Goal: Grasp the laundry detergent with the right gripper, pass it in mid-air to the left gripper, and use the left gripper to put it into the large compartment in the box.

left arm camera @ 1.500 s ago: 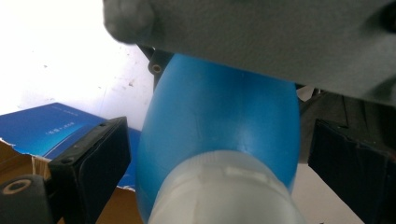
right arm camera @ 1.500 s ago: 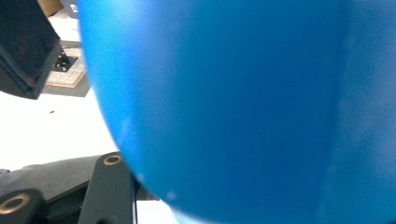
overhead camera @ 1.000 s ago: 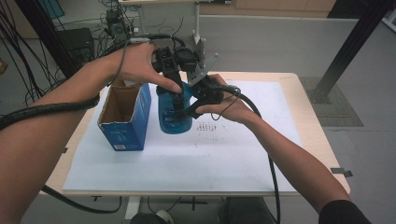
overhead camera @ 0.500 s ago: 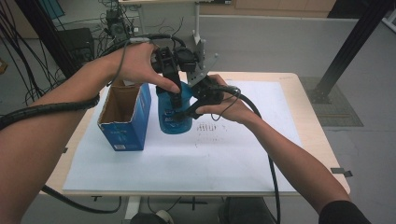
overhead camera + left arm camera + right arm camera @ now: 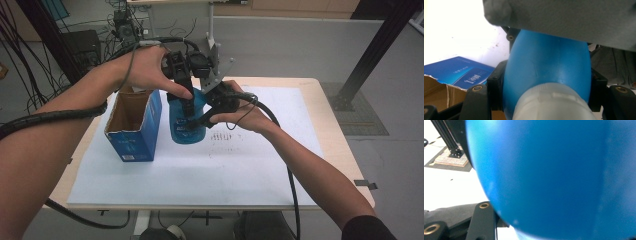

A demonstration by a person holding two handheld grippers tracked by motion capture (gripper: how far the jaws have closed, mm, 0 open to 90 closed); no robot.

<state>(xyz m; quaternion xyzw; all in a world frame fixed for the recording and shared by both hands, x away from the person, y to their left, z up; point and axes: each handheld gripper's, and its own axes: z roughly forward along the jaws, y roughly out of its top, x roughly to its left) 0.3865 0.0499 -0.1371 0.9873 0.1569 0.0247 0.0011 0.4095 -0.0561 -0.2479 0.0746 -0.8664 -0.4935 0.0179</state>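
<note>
A blue bottle with a white cap stands on the white sheet beside an open blue carton. My left gripper comes down from above, and its jaws are shut on the bottle just below the cap. My right gripper reaches in from the right and presses on the bottle's side. In the right gripper view the bottle is very close, with one black finger against it; the other finger is hidden.
The carton stands upright with torn cardboard flaps, just left of the bottle. A white sheet covers most of the wooden table. Cables trail off the back left, and a black frame post stands at the far right.
</note>
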